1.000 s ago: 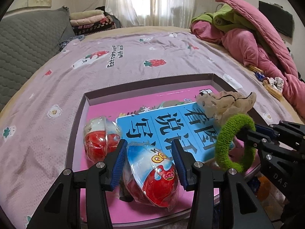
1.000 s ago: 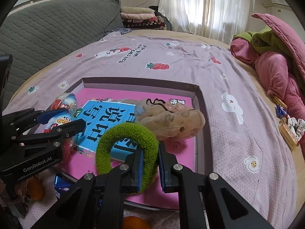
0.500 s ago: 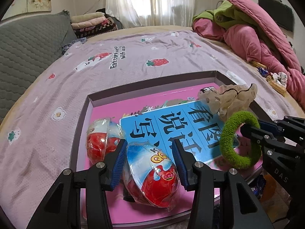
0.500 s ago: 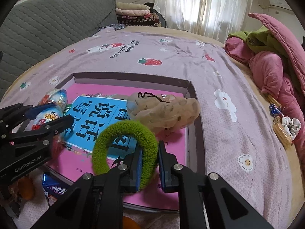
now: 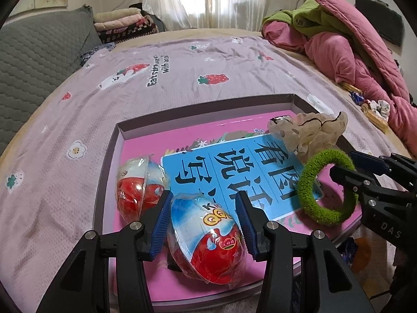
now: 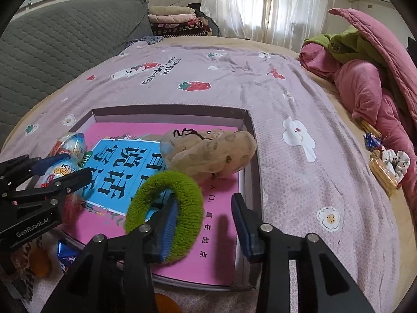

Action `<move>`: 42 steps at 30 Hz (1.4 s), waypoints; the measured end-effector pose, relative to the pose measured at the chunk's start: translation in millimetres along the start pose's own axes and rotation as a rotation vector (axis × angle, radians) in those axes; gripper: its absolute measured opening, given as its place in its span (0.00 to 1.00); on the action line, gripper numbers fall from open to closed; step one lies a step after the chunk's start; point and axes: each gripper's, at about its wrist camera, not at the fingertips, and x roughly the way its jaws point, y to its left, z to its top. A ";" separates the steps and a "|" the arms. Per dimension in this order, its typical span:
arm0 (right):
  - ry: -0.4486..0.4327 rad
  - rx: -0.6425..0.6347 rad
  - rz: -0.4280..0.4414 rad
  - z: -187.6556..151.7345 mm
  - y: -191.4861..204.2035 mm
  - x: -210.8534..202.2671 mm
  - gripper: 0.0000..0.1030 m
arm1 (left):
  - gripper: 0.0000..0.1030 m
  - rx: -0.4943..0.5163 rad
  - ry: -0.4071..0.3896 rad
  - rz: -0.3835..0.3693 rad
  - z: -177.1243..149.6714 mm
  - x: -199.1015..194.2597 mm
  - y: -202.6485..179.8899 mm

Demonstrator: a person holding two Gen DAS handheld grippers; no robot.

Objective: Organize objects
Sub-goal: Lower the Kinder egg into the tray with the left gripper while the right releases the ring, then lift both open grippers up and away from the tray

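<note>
Leftmost inside the shallow box (image 5: pixel 109 156) on the bed: two foil-wrapped egg toys, crinkly, slick, light; the nearer egg (image 5: pixel 206 237) sits between the parted pads of the left hand-held gripper (image 5: pixel 203 224), best taken across its waist. Rightward, the green scrunchie (image 6: pixel 166 211), fuzzy, soft, springy, leans on one finger of the right hand-held gripper (image 6: pixel 206 224), whose jaws have just been opening and now stand released.

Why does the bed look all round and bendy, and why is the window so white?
Both wrist views use fisheye lenses, so the purple strawberry-print bedsheet bulges and corners go black. In both views daylight overexposes the sheer white curtain. The right wrist view shows a soft shadow on the pink box floor.
</note>
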 end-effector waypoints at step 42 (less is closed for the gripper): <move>-0.212 0.012 0.094 14.1 -2.3 -51.0 0.82 | 0.73 -0.043 -0.143 -0.018 23.0 -74.0 9.1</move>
